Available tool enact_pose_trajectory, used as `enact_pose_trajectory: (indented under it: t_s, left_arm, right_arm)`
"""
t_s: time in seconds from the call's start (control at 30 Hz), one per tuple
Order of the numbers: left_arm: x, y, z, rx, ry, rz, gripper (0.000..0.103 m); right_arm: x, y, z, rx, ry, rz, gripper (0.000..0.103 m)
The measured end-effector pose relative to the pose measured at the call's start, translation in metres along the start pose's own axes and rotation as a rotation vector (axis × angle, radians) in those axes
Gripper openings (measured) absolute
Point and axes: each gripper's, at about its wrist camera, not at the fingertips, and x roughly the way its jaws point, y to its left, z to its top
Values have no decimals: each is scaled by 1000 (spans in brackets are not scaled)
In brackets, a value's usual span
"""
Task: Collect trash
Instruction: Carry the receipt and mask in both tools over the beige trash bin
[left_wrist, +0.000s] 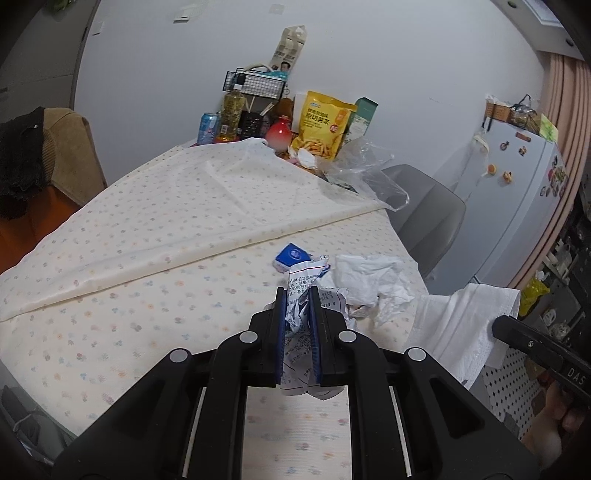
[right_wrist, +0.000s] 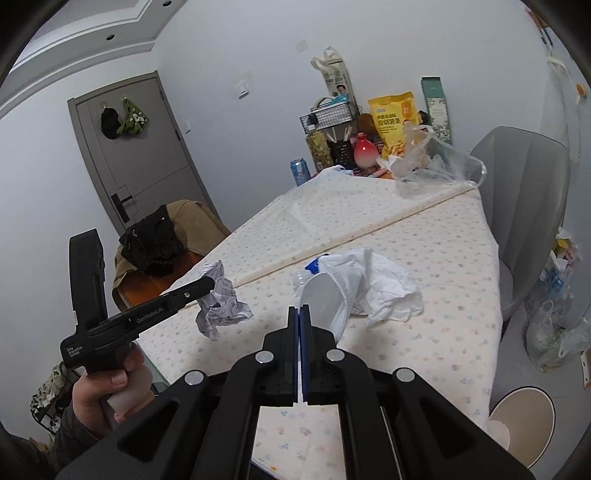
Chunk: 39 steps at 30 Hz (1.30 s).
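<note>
Two grippers work over the counter (left_wrist: 110, 295). The left gripper (left_wrist: 297, 291) has its fingers (left_wrist: 281, 314) clamped on a crumpled printed paper (left_wrist: 301, 317), which sticks out ahead of the tips and behind them; the right wrist view shows this wad (right_wrist: 218, 299) lifted off the cloth. The right gripper (right_wrist: 299, 310) has its fingers (right_wrist: 293, 325) pressed together on the edge of a white bag (right_wrist: 328, 299), a thin white strip showing between the blue pads; the left wrist view shows the bag (left_wrist: 465, 325) hanging from that gripper past the counter's edge.

Just beyond the left tips lie a crumpled tissue (left_wrist: 369, 280) and a small blue packet (left_wrist: 291, 254), near each other on the flowered cloth. Past them a folded cloth (left_wrist: 184, 206) covers the far half of the counter. At its far end sit a clear plastic bag (left_wrist: 362, 166), a yellow snack bag (left_wrist: 325, 125), a red vase (left_wrist: 279, 134), an oil bottle (left_wrist: 231, 114), a can (left_wrist: 208, 127) and a wire basket (left_wrist: 255, 83). A grey chair (right_wrist: 524, 206) stands at the right side, with a bin (right_wrist: 524, 421) on the floor near it.
</note>
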Motion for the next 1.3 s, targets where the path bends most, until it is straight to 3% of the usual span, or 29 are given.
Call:
enact_pose_trajectory:
  t_s: [0.4, 1.3]
  left_arm:
    - [13, -40, 1, 58, 8, -59, 12]
    - [87, -188, -19, 247, 116, -238, 12]
  right_arm:
    - [-25, -42, -11, 80, -22, -92, 2]
    - [-103, -185, -54, 317, -93, -356, 2]
